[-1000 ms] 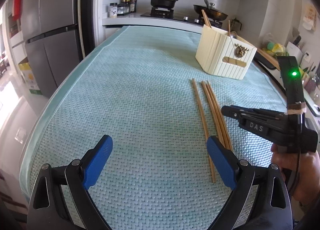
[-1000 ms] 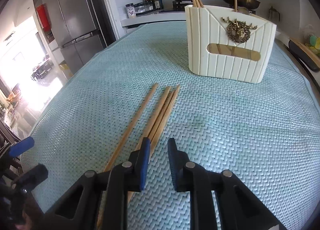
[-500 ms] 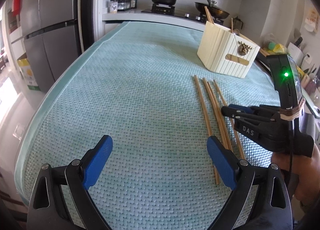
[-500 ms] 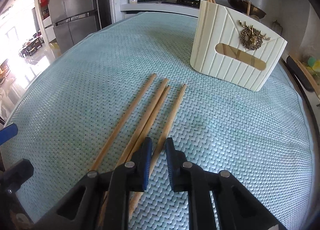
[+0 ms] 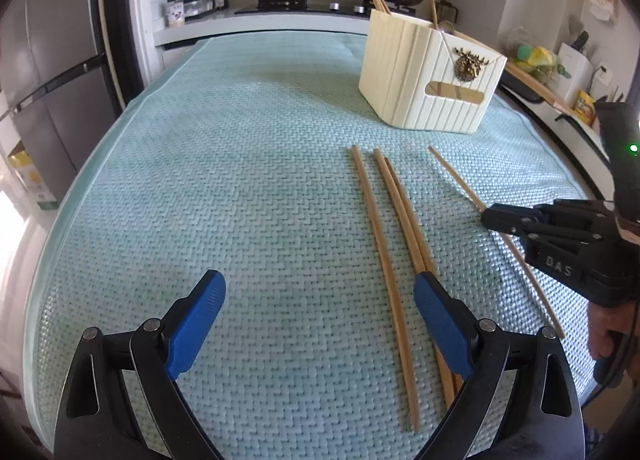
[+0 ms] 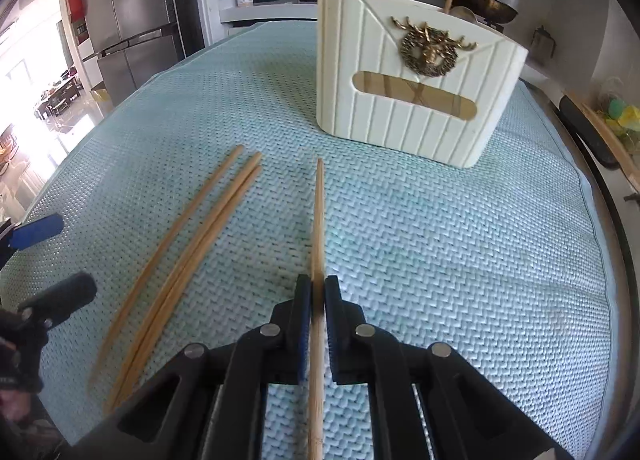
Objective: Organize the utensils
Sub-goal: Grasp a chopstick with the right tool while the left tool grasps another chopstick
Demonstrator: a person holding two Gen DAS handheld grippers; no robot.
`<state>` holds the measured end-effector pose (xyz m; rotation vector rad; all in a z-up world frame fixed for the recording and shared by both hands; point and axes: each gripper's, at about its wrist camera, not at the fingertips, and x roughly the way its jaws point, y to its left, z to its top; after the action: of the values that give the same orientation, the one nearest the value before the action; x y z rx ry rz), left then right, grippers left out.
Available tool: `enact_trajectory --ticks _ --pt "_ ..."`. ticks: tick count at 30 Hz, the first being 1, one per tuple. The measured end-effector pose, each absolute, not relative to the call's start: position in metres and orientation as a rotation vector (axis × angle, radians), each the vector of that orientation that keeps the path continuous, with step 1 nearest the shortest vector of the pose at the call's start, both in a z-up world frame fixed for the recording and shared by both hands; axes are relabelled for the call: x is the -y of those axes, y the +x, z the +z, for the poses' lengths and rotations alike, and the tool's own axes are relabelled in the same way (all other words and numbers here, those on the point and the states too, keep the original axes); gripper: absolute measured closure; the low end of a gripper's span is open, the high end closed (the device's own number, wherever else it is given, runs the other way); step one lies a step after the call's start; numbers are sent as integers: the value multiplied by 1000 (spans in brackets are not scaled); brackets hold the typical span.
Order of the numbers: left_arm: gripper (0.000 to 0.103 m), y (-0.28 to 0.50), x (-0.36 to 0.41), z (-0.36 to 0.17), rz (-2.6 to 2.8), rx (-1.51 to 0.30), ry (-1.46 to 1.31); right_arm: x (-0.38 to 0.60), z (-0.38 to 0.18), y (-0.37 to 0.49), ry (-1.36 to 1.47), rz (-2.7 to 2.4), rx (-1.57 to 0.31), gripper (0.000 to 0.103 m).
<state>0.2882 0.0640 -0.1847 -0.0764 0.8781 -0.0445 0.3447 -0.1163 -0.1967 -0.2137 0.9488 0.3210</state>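
Wooden chopstick [image 6: 318,220] sits clamped between your right gripper [image 6: 317,292] pads, pointing ahead to the cream utensil holder [image 6: 416,100]. Lift it level, then drop it inside. Your left gripper [image 5: 320,312] is wide open, holding nothing, three chopsticks [image 5: 384,244] just ahead.

Both views are taken low and close over the teal mat [image 5: 240,180], angled down toward the cream utensil holder [image 5: 430,76]. In the left wrist view the holder is seen farther off, up and to the right. In the right wrist view it [image 6: 408,80] is nearer, almost straight ahead. Mat, holder and loose chopsticks [image 6: 180,256] are shared.
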Motion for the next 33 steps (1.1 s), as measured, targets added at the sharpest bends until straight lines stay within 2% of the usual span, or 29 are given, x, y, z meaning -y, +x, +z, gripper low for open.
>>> enact_trajectory --ticks 4,9,12,17,26,28,30,32,33 --pt "8 308 -55 -192 -63 -906 -37 126 -200 339 -219 315 -961 96" --pt "17 335 -49 -203 -55 -958 4 145 -198 333 -195 332 -980 95" --pt "17 347 -46 -204 -60 -962 21 147 -198 338 -191 347 -983 95" --pt "18 369 -46 -203 -81 -984 23 145 -197 354 -188 364 -993 95" --pt "26 393 -49 -199 -113 -1034 42 131 -194 399 -170 372 -1048 94" --pt "26 393 -49 -199 -115 -1037 44 127 -193 404 -185 371 -1060 92" --pt "27 393 -48 -200 -115 -1033 48 124 -192 407 -181 375 -1063 78" --pt "31 393 -47 -200 -115 -1027 49 120 -194 414 -160 382 -1061 78" --pt "37 393 -46 -200 -120 -1026 50 118 -194 418 -158 378 -1054 78"
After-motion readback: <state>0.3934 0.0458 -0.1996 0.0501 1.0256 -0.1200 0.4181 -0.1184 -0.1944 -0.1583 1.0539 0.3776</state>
